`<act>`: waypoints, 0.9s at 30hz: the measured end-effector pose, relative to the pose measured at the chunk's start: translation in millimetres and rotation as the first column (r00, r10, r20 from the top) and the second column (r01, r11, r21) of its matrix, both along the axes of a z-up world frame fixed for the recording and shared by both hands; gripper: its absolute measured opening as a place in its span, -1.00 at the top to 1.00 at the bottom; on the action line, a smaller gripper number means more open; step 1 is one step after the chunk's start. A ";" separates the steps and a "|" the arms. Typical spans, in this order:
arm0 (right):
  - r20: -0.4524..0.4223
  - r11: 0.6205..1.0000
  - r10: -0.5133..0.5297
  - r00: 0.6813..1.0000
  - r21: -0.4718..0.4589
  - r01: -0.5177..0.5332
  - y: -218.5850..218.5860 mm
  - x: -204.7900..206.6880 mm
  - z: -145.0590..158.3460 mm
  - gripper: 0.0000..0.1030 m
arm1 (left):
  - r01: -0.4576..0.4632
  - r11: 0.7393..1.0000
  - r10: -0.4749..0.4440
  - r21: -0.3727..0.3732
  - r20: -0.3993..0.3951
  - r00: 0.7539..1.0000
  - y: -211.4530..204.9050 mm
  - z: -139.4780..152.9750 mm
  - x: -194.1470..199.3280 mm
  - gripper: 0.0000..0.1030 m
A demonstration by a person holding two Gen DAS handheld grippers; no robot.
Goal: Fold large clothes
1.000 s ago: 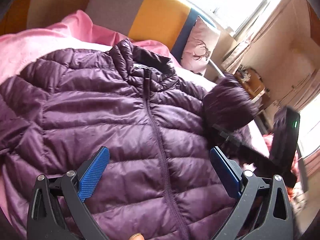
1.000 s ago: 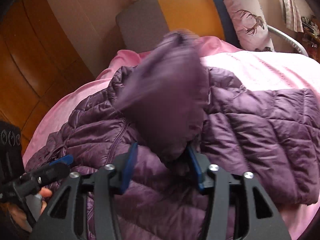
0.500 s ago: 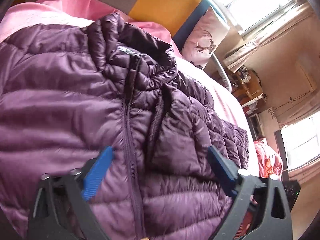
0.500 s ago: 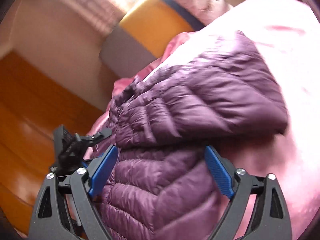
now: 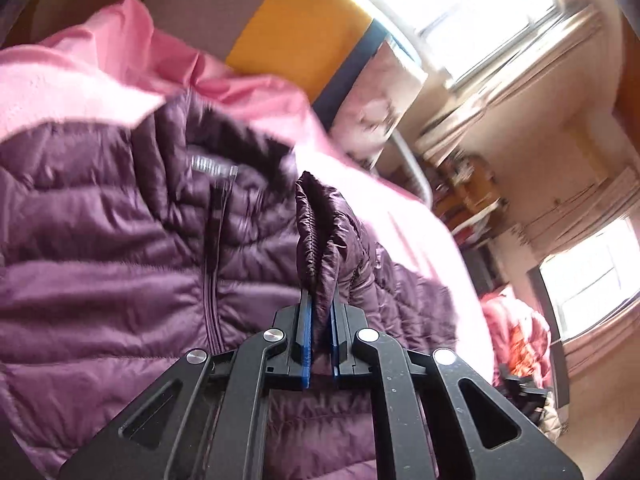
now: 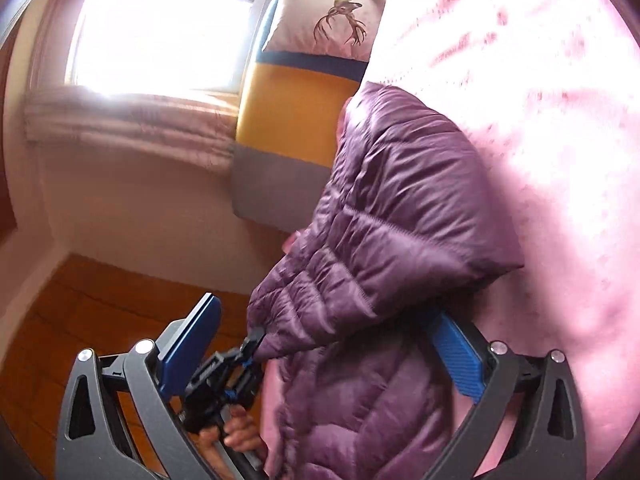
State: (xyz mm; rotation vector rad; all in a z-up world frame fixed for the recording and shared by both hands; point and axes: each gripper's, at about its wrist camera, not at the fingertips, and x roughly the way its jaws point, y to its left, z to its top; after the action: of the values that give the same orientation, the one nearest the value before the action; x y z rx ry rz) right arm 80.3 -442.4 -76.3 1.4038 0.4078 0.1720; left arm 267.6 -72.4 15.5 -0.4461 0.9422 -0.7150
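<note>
The quilted purple jacket (image 5: 120, 248) lies zipped, collar up, across the frame's left on the pink bed (image 5: 400, 216), its cuff (image 5: 320, 240) pinched in the left gripper's (image 5: 319, 320) closed jaws at centre, while the right gripper's (image 6: 324, 344) jaws are opening, clear of it.

Glossy quilted purple jacket (image 5: 100, 248) on matt pink, perhaps fleecy, blanket (image 6: 540, 128); polished wood floor (image 6: 80, 312).

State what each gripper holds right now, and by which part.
The left gripper is shut on the purple jacket, pinching the gathered cuff end of a sleeve. The right gripper holds nothing; its jaws are opening around the jacket.
</note>
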 end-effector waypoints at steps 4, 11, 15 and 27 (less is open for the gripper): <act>0.025 0.997 -0.034 0.999 0.074 0.032 -0.2 16.3 -0.9 -0.96 | -0.035 0.996 0.039 -0.078 0.047 0.998 35.6 25.8 -9.3 0.88; 0.031 0.989 -0.082 0.996 0.129 0.077 -6.6 35.8 -2.4 -0.97 | -0.165 0.986 0.165 -0.039 0.002 0.986 102.7 10.4 -9.2 0.90; 0.039 0.986 -0.085 0.996 0.150 0.078 -10.6 50.2 -2.9 -0.97 | -0.196 0.980 0.198 0.038 -0.050 0.979 119.8 -17.5 -9.5 0.90; -0.083 0.997 0.022 0.996 -0.069 -0.028 -11.5 9.0 8.4 -0.75 | -0.187 0.942 0.206 0.280 -0.038 0.978 98.4 -54.7 -5.3 0.90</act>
State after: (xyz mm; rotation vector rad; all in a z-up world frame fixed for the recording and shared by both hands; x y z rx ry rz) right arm 89.3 -453.9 -67.9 1.3398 0.4949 0.1195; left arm 262.3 26.0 -39.2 -0.3136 1.0264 -0.3814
